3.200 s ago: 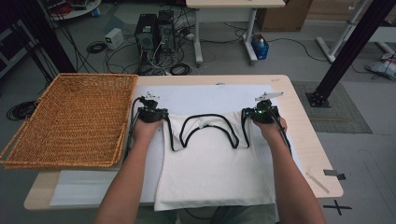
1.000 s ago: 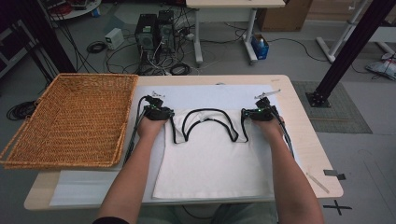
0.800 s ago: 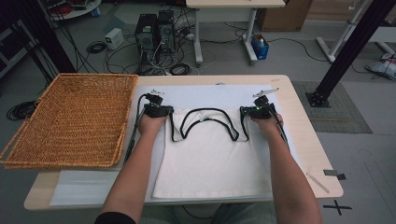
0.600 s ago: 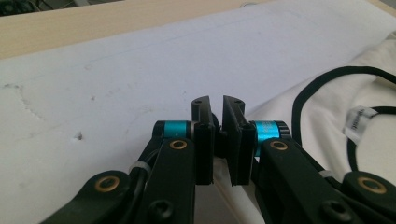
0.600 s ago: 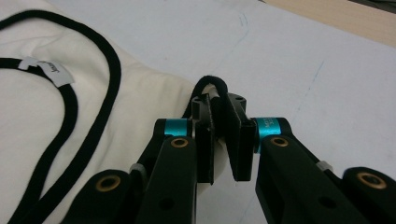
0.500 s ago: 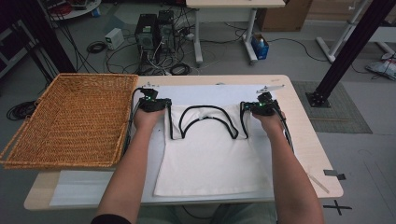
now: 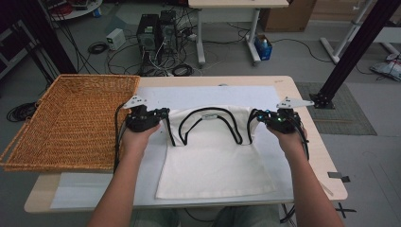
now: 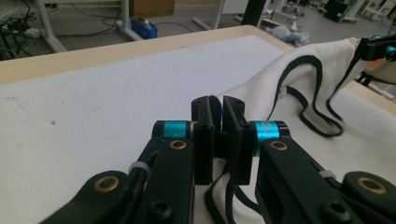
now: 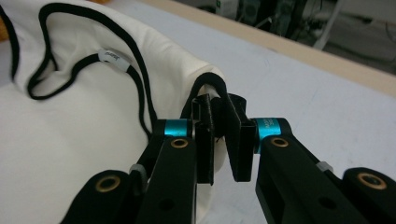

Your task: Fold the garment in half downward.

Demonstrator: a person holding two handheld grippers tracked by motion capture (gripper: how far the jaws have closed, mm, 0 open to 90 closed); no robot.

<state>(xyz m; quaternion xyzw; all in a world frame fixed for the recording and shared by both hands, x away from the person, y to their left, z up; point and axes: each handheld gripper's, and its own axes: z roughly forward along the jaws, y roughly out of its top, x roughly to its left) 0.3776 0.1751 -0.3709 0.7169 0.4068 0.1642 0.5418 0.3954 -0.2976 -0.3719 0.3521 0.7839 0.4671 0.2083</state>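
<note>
Two grippers hold our white tank top (image 7: 215, 163) by its shoulders: the left gripper (image 7: 163, 113) has its fingers closed on the black-trimmed left strap, the right gripper (image 7: 257, 116) on the right strap. We see the top lying lengthwise on the white sheet (image 7: 208, 94) covering the surface (image 7: 302, 118), neckline toward the far edge, hem toward the person, its upper edge lifted and stretched between the hands. Beside it, at the left, sits the wicker basket (image 7: 71, 120).
</note>
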